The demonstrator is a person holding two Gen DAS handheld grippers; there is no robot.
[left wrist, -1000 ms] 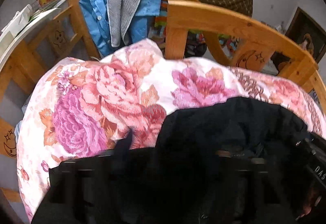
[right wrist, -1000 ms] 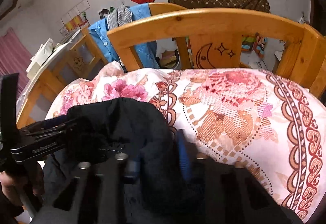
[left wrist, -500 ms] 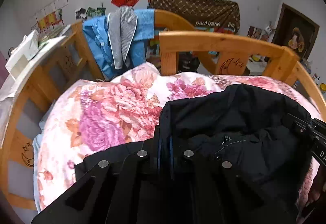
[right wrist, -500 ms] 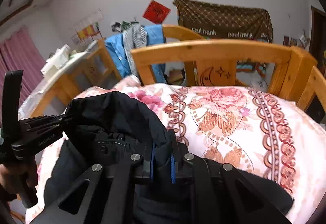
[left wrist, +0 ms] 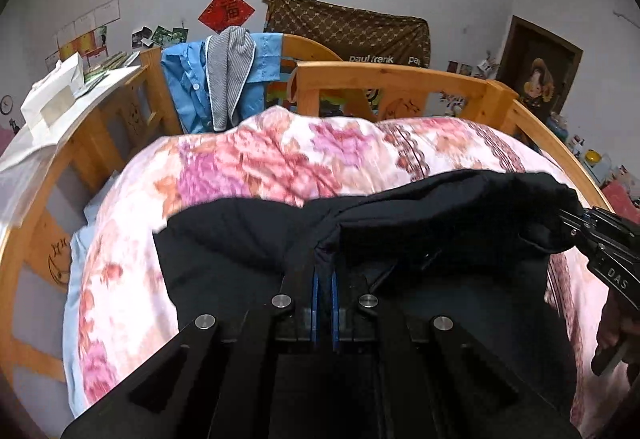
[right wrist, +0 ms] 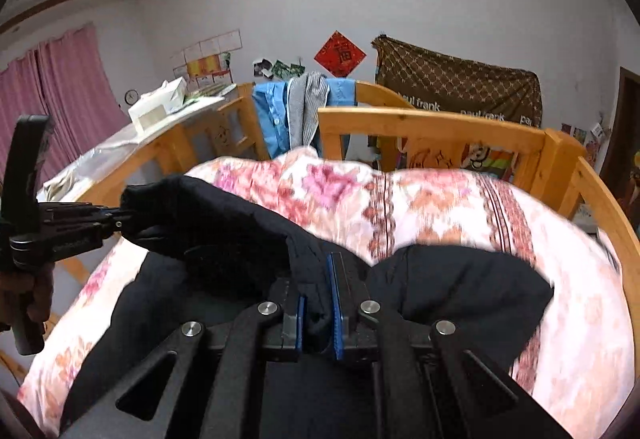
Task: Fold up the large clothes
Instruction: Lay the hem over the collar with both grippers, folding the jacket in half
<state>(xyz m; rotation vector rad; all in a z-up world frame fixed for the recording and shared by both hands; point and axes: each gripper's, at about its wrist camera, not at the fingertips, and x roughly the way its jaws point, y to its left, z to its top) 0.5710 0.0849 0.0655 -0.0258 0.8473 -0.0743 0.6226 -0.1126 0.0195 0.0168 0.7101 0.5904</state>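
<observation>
A large black garment point(left wrist: 440, 223) lies on the floral quilt point(left wrist: 260, 167) of a wooden bed; it also shows in the right wrist view point(right wrist: 224, 235). My left gripper point(left wrist: 325, 275) is shut on a fold of its edge and holds it lifted. My right gripper point(right wrist: 318, 303) is shut on another part of the same edge. Each gripper shows in the other's view, the right one point(left wrist: 576, 223) at the far right and the left one point(right wrist: 120, 217) at the far left, with the cloth stretched between them above the quilt.
A wooden bed rail point(left wrist: 400, 77) rings the quilt point(right wrist: 460, 207). A blue shirt and a grey striped cloth point(left wrist: 228, 79) hang over the headboard. A white shelf with a box point(left wrist: 56, 99) stands at the left. Pink curtains point(right wrist: 60, 99) hang beyond.
Both grippers have risen and drawn back from the bed head, lifting the black garment's edge off the quilt and pulling it taut between them.
</observation>
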